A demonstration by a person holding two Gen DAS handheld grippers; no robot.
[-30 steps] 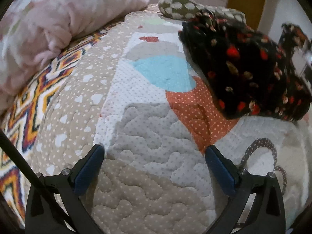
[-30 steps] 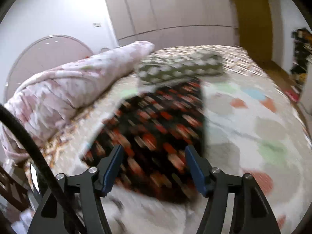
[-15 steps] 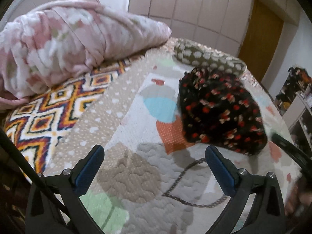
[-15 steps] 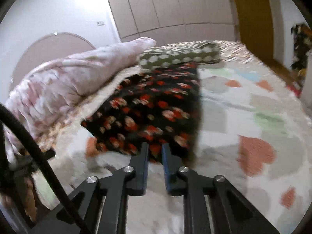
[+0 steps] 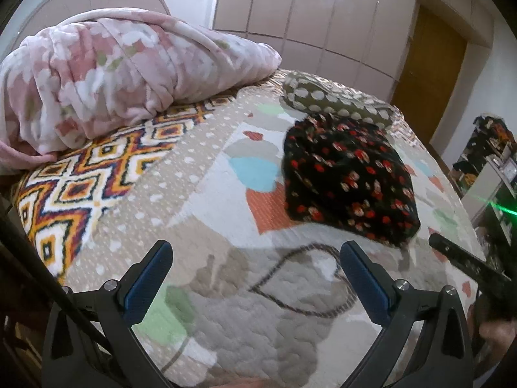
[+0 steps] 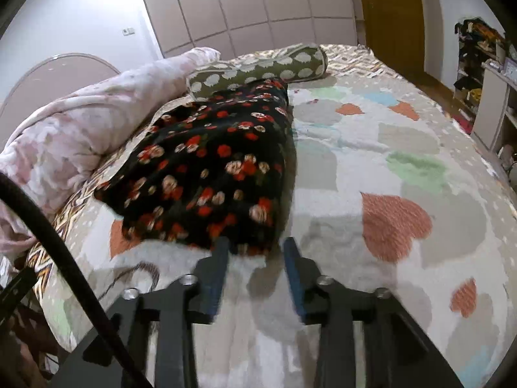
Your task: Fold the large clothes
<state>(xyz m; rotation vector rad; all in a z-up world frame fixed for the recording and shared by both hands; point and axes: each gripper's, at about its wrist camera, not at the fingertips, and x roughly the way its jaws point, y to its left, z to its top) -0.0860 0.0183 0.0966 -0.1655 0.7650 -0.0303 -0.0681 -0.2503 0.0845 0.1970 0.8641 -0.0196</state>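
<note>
A black garment with red and white flowers (image 5: pixel 347 174) lies folded on the quilted bedspread (image 5: pixel 226 226), its far end touching a green spotted bolster pillow (image 5: pixel 326 102). It also shows in the right wrist view (image 6: pixel 213 171). My left gripper (image 5: pixel 255 258) is open and empty, held above the near part of the bed, well short of the garment. My right gripper (image 6: pixel 257 247) is open and empty, its fingertips just short of the garment's near edge. The right gripper also shows at the right of the left wrist view (image 5: pixel 465 265).
A bundled pink floral blanket (image 5: pixel 106 80) lies along the left side of the bed. The bolster (image 6: pixel 258 69) lies across the far end. Wardrobe doors (image 6: pixel 245 6) and a wooden door (image 5: pixel 426 74) stand behind. Shelves with clutter (image 6: pixel 484 74) stand at the right.
Both grippers have pulled back from the garment toward the near edge of the bed. The right gripper, shut half a second ago, has opened.
</note>
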